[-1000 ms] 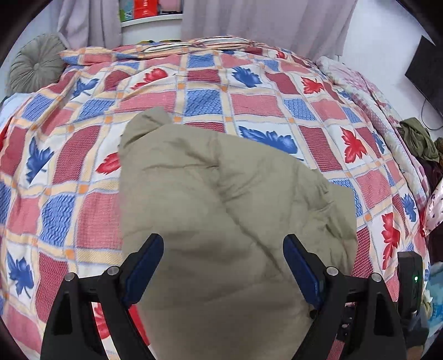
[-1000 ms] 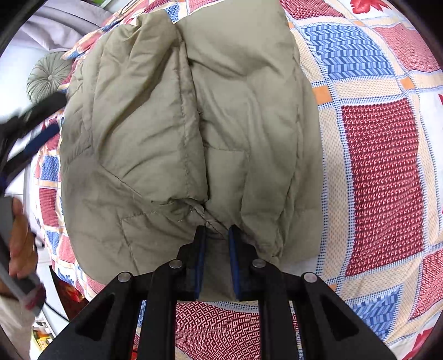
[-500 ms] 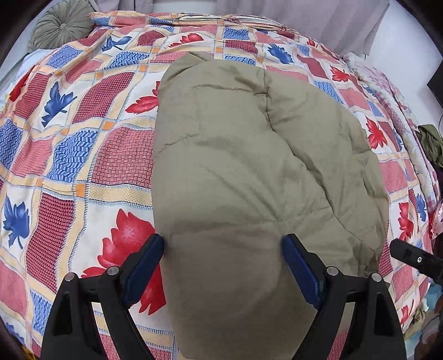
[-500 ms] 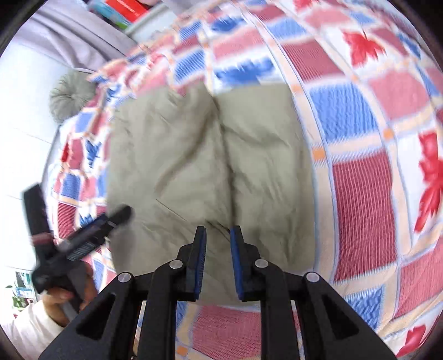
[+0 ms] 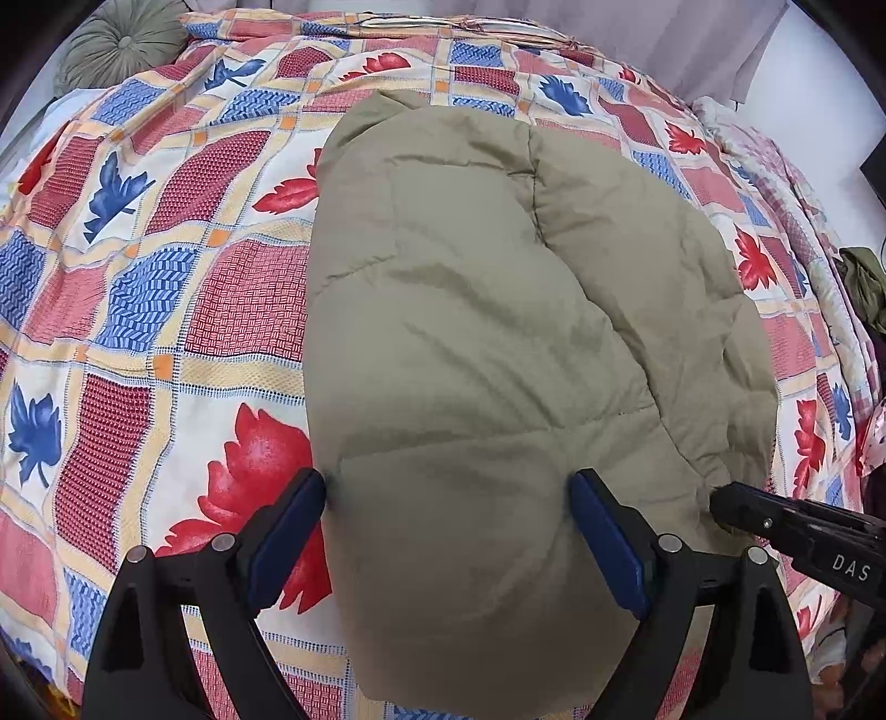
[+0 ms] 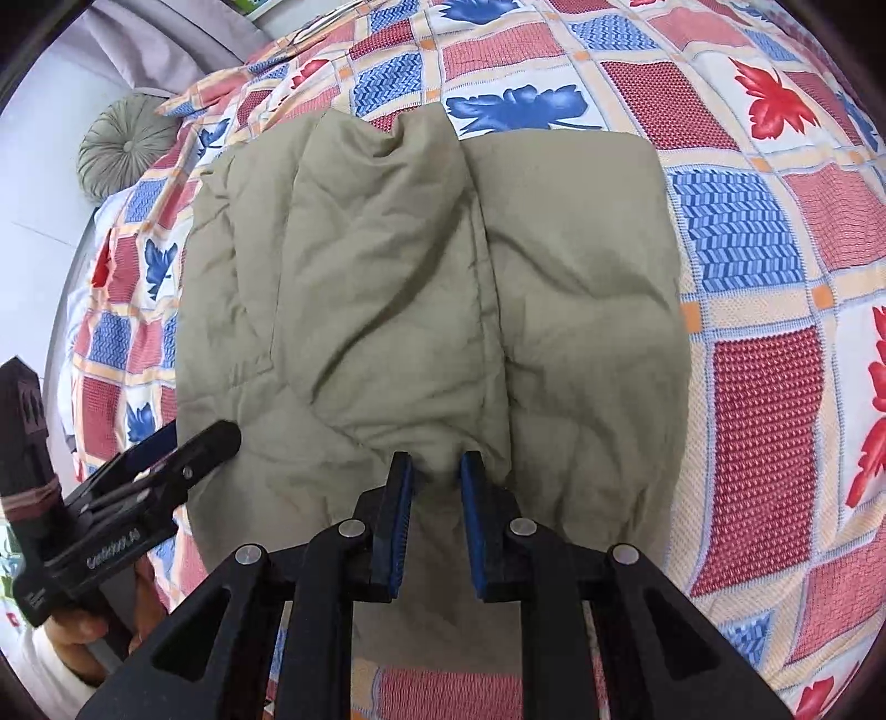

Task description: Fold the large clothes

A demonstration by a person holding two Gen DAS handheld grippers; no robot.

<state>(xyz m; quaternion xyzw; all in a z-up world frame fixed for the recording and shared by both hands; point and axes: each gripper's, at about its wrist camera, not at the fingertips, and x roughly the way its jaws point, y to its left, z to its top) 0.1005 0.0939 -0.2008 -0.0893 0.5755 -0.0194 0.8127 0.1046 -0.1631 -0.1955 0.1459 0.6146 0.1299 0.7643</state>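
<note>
An olive padded jacket (image 5: 470, 304) lies folded in a thick bundle on the patchwork bedspread (image 5: 138, 277). My left gripper (image 5: 448, 493) points down over its near end, jaws wide open, one blue pad at each side of the bulge. My right gripper (image 6: 434, 476) is shut on a pucker of the jacket (image 6: 387, 277) at its near edge; creases run into the narrow gap. The left wrist view shows the right gripper's tip (image 5: 720, 498) at the jacket's right edge. In the right wrist view the left gripper (image 6: 194, 437) sits at the jacket's left side, held by a hand (image 6: 72, 626).
The bedspread (image 6: 775, 387) spreads wide around the jacket. A round grey-green cushion (image 5: 116, 50) lies at the bed's far left corner. A dark green garment (image 5: 864, 282) hangs off the bed's right side. Grey curtains hang behind the bed.
The left gripper came down and tipped over the jacket's near end, jaws still wide. The right gripper drew back and up, and its tip now shows in the left wrist view.
</note>
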